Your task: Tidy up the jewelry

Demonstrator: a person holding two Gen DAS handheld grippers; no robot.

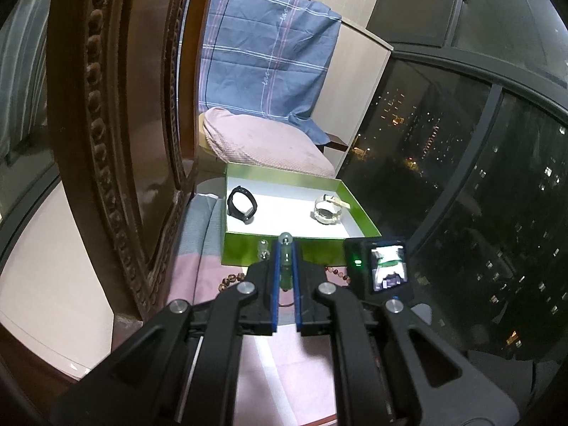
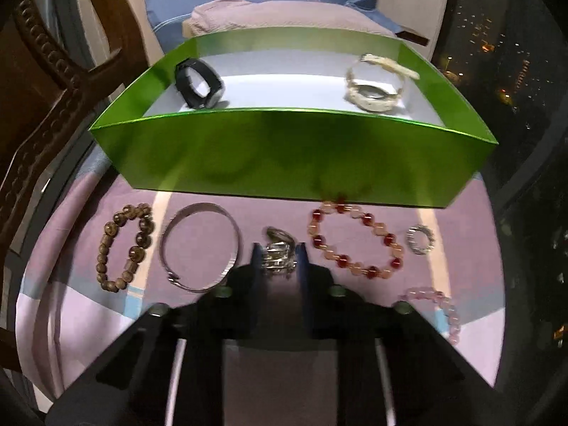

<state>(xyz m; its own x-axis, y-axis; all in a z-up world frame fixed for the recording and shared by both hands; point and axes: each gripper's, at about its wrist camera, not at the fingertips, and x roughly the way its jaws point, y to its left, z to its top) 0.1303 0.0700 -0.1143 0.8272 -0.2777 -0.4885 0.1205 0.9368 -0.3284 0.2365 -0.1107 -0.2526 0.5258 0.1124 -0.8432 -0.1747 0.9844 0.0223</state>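
Observation:
My left gripper is shut on a clear green bead bracelet, held just in front of the green box. Inside the box lie a black watch and a white watch. In the right wrist view, my right gripper points down at the pink cloth, its pads closed against a silver coiled ring. In front of the green box lie a brown bead bracelet, a silver bangle, a red and pink bead bracelet, a small silver ring and a pale pink bead bracelet.
A carved wooden mirror frame stands close on the left. A pink pillow and blue checked cloth lie behind the box. A dark window runs along the right. The right gripper's camera unit shows beside the box.

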